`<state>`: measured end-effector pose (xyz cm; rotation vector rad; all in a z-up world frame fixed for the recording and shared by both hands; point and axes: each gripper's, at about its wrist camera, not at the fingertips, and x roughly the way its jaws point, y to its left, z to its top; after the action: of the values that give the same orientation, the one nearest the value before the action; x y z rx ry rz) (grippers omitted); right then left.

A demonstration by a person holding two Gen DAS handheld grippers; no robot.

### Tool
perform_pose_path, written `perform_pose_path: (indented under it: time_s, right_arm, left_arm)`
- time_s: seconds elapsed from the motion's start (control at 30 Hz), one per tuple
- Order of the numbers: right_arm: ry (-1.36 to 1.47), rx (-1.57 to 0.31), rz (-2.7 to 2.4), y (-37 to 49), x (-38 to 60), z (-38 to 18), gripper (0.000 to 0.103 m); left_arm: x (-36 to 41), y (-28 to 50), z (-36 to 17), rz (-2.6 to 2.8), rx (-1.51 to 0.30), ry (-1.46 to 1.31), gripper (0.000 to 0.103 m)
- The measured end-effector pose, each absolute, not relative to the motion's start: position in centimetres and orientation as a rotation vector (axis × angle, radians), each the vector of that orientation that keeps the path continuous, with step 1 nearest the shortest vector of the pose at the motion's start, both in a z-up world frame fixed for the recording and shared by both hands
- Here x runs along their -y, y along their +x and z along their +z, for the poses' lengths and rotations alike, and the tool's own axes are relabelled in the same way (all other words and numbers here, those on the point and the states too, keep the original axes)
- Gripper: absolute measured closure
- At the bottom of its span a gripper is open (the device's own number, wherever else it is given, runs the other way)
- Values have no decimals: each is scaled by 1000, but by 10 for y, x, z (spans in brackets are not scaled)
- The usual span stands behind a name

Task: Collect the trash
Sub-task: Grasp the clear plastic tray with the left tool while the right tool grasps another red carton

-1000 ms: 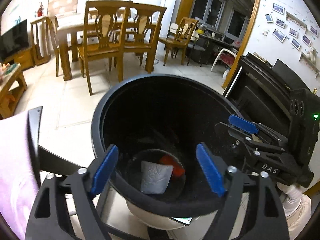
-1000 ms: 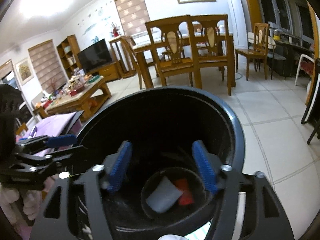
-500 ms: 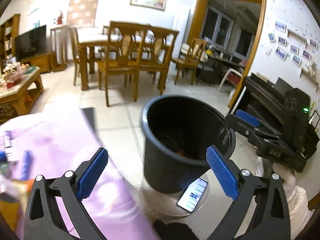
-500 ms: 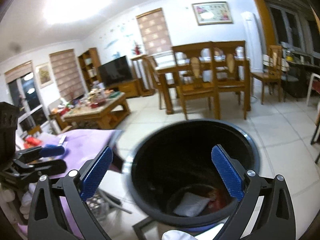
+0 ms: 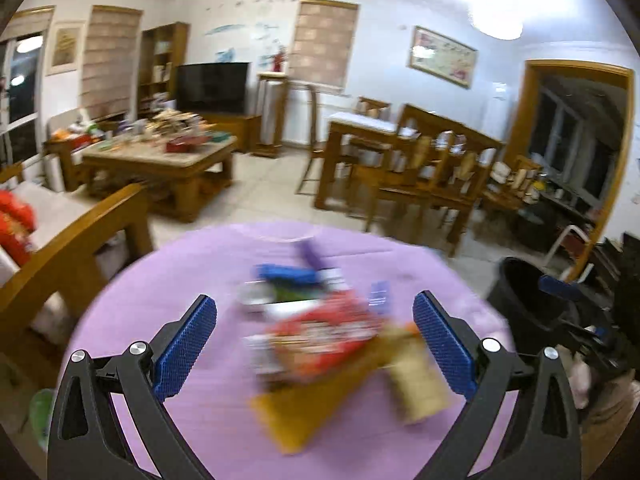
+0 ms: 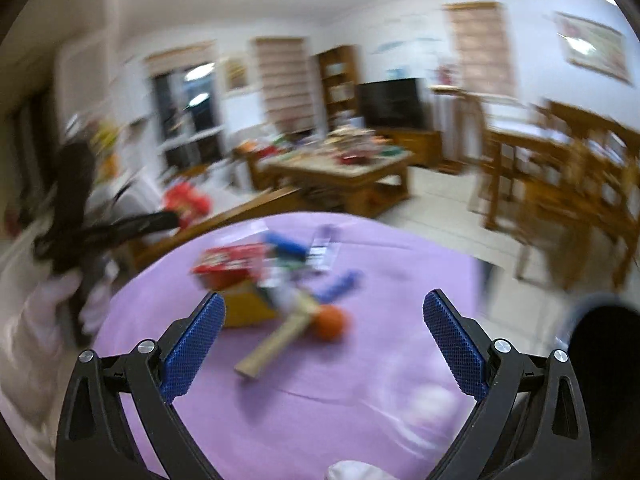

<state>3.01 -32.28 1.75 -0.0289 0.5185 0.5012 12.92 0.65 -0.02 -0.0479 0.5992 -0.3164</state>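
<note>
Now both hand-held grippers, jaws just opened wide and empty, face a litter-strewn purple tablecloth.

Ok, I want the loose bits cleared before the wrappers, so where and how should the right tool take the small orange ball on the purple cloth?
Grip the small orange ball across its middle, coming down from above on its bare right side. It is round, so any width fits. A tan flat strip lies against its left, and the purple cloth beside it looks bare.
</note>
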Motion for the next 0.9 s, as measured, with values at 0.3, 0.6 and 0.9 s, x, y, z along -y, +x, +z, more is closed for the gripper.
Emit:
perform_pose_path:
  time_s: [0.3,0.6,0.9]
  right_arm:
    - [-619,-556,793,90,157,14,5]
    - [-932,-666,938,139,79,-22,8]
    - [-832,-719,969,161,84,-29,37]
  left_arm:
    - [-52,214,-60,-284,-789,105,6]
    - [-67,219,-87,-366,-816,141,12]
    - [-74,237,-104,-411,-896,80,65]
